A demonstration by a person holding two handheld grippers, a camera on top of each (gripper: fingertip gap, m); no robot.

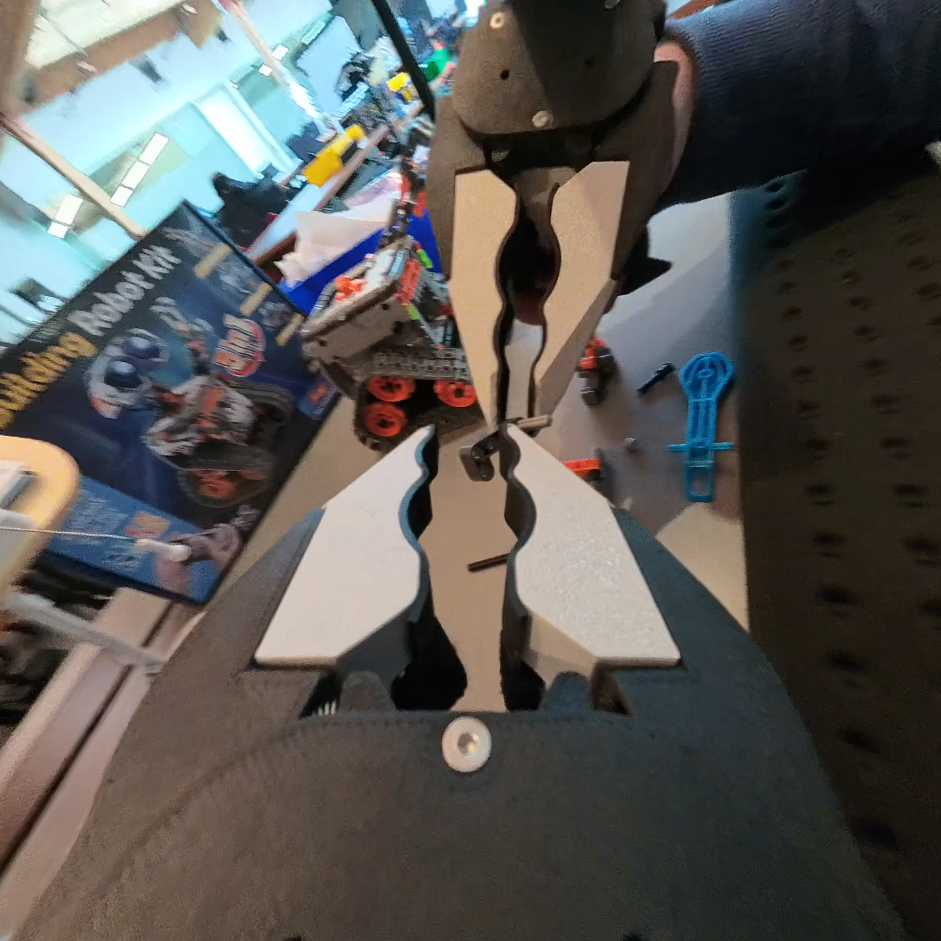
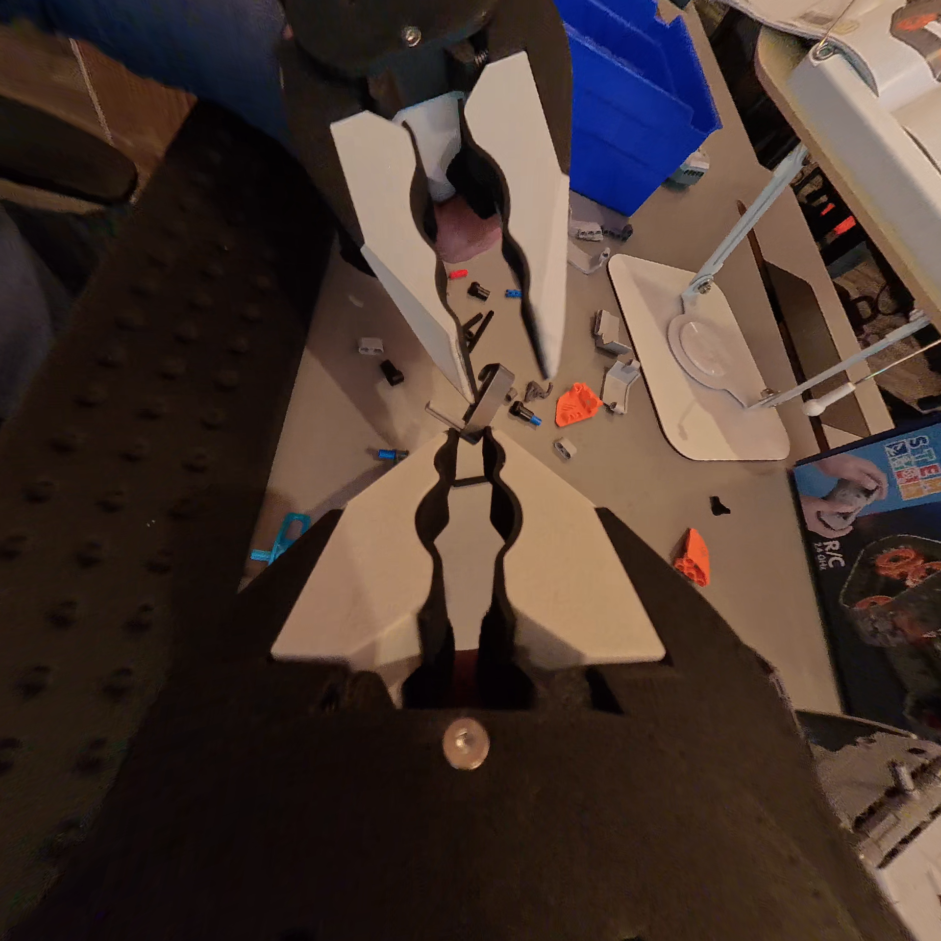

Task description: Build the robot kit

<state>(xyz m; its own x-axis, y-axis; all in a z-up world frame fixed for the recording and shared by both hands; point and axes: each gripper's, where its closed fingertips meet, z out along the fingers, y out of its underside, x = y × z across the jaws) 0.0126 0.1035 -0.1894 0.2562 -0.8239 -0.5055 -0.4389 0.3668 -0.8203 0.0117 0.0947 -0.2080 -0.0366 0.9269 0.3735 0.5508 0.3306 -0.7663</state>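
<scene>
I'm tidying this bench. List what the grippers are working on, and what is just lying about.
In hand: grey part, pinched by the right gripper; left gripper, open, beside it.

Lying about: wheeled model, blue tool, kit box, orange piece, white stand base, blue bin.

Your left tool (image 1: 468,438) and right tool (image 2: 471,438) both have white fingers on black bodies. The table (image 2: 636,509) is plain beige, scattered with orange wedge pieces (image 2: 575,405), and there's a blue bin (image 2: 636,112). That buggy (image 1: 397,351) is grey with orange wheels, next to the dark blue box (image 1: 153,397).
</scene>
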